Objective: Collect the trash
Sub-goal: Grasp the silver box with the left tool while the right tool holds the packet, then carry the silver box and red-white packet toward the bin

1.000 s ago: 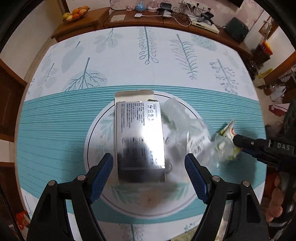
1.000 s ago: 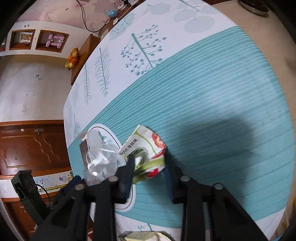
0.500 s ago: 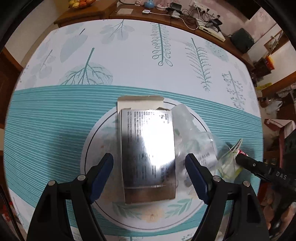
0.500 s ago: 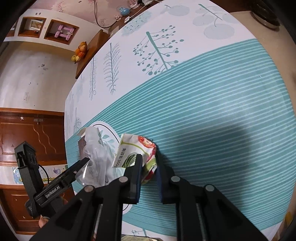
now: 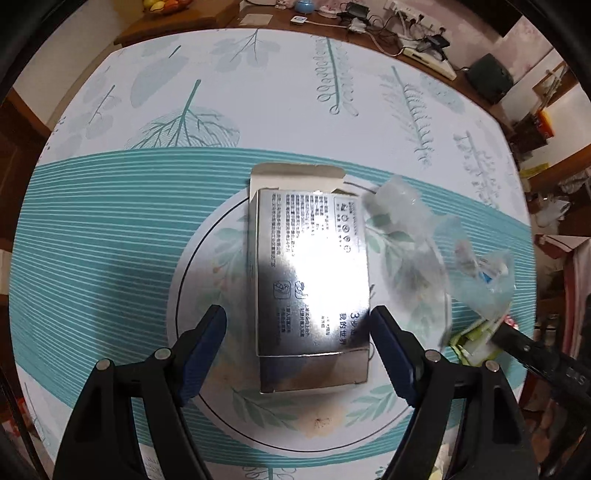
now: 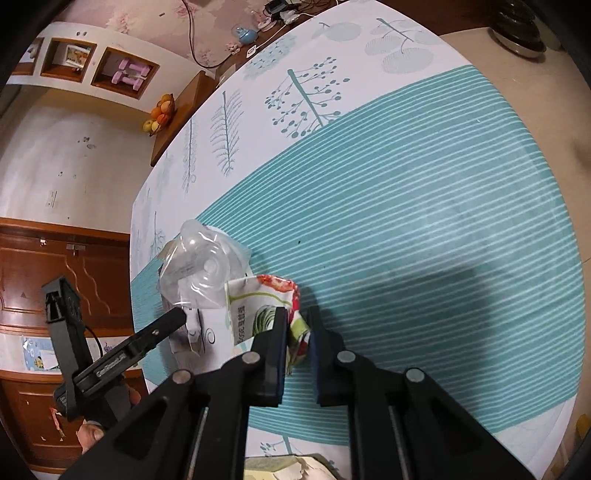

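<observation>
A shiny silver carton (image 5: 312,288) with an open flap lies flat on the table inside the round printed pattern. My left gripper (image 5: 297,338) is open, its blue pads on either side of the carton's near end. Crumpled clear plastic (image 5: 410,236) lies to the carton's right and shows in the right wrist view (image 6: 201,269). My right gripper (image 6: 297,328) is shut on a crumpled printed food wrapper (image 6: 258,310), white with red and green; it also shows at the right in the left wrist view (image 5: 476,338).
The table (image 6: 424,192) wears a teal-striped cloth with leaf prints. A wooden sideboard (image 5: 332,14) with cables, chargers and a fruit bowl (image 5: 166,4) runs along the far side. The left gripper's body (image 6: 92,354) stands at the lower left of the right wrist view.
My left gripper has come nearer to the silver carton, which now lies between its pads. My right gripper has closed on the printed wrapper.
</observation>
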The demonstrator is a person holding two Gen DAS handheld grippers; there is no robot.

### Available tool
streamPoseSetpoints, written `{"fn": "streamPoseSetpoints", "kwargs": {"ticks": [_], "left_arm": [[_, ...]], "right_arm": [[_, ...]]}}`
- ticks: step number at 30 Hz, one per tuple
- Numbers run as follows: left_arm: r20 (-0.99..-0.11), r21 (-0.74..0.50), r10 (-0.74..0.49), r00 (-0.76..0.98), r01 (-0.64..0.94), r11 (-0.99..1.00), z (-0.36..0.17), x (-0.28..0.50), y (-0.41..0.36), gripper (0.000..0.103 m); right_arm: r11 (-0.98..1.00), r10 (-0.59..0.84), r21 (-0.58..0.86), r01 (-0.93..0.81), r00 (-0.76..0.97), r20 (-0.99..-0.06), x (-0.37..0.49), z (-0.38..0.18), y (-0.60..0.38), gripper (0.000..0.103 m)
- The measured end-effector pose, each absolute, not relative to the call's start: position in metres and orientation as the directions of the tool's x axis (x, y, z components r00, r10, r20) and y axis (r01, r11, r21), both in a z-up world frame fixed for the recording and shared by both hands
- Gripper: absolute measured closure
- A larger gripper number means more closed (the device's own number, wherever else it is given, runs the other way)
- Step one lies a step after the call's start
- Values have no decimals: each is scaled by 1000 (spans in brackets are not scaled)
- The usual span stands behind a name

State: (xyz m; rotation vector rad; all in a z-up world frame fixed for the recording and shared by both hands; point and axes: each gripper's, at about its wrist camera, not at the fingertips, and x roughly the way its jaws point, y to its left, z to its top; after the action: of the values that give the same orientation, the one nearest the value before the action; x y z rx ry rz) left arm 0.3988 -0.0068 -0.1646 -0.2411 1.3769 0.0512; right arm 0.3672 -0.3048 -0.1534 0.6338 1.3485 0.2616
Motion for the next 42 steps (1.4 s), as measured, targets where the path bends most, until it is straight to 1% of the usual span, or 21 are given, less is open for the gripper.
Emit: {"fn": "streamPoseSetpoints", "kwargs": {"ticks": [1, 2, 3, 6, 11, 16, 23, 30, 36, 42], "left_arm": [[-978, -126, -92, 188, -183, 975, -167, 399, -8, 31], [-980, -114, -80, 184, -184, 976, -168, 399, -10, 33], [-979, -89, -53, 198, -179, 980, -166, 399, -12, 39], [-978, -59, -21, 207, -180, 982, -164, 395, -15, 42], [-974, -30, 16, 227, -197, 980, -149, 375, -14, 43], [-961, -35, 19, 275, -189, 981, -109, 332, -8, 43], [-932, -76, -24, 362, -130, 989, -47, 249, 5, 43], [-877, -118, -98, 470, -13, 993, 4, 141, 19, 43], [-845, -131, -148, 514, 70, 989, 23, 71, 35, 43], [-845, -149, -203, 495, 147, 978, 12, 10, 45, 43]], "right_arm": [[808, 526, 564, 172, 222, -821, 368, -153, -304, 93], [809, 528, 564, 163, 220, -820, 369, -152, -302, 94], [811, 530, 565, 153, 219, -819, 370, -151, -301, 94], [812, 538, 570, 125, 217, -815, 370, -148, -297, 95], [814, 546, 574, 89, 217, -809, 360, -141, -294, 96], [814, 553, 578, 62, 226, -802, 336, -127, -293, 96], [811, 552, 584, 44, 274, -787, 277, -94, -285, 96], [816, 522, 577, 43, 377, -765, 184, -51, -264, 97], [826, 479, 559, 76, 428, -766, 90, -33, -229, 97], [849, 430, 521, 91, 454, -781, 15, -28, -194, 97]]}}
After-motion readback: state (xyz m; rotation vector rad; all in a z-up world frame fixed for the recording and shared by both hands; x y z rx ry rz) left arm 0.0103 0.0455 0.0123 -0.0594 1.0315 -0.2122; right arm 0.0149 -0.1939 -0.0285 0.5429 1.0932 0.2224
